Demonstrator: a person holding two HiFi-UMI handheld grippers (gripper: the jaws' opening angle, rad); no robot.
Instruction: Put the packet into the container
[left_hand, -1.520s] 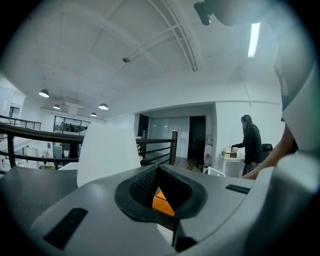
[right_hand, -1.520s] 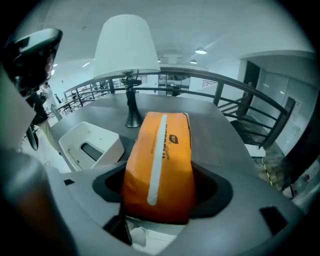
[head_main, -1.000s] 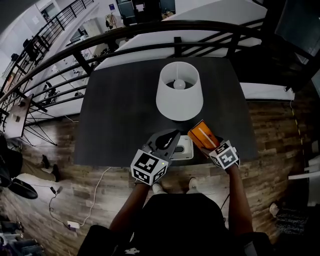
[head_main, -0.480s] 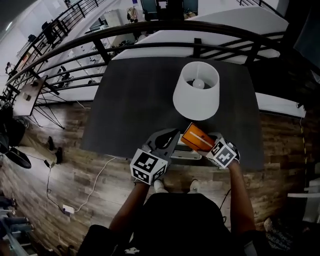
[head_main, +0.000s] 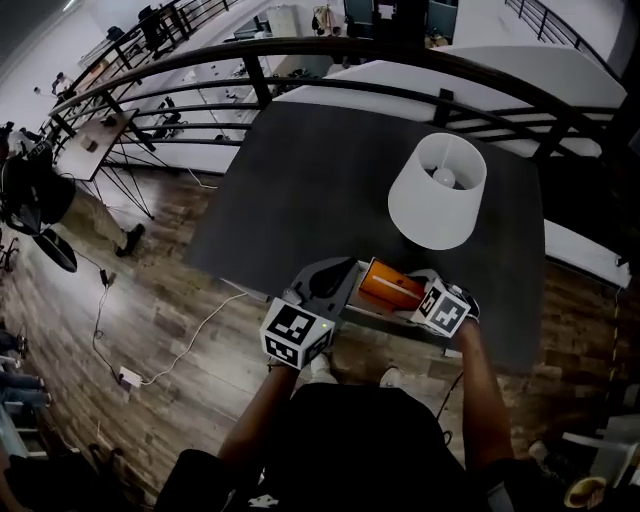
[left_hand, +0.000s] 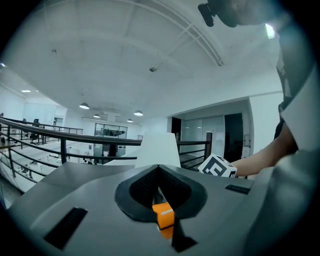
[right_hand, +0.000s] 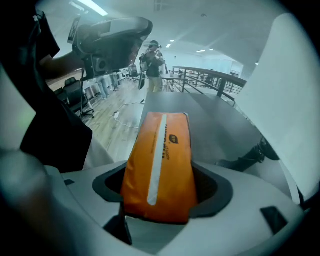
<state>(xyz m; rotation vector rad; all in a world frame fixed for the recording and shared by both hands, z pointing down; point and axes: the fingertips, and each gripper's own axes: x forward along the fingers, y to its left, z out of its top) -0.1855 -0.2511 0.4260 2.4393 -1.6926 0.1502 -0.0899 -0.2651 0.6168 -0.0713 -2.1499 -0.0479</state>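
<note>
Right gripper (right_hand: 161, 194): jaws were clamped on one end of an orange packet (head_main: 389, 284) with a white stripe, held tilted at the near edge of the dark table (head_main: 300, 190), over a white container (head_main: 378, 311) mostly hidden beneath it, with a white lampshade (head_main: 437, 192) standing near behind. Left gripper (left_hand: 159, 186): jaws were drawn together at the tips, just beside the packet's free end, with a small orange piece low between them that could not be identified
</note>
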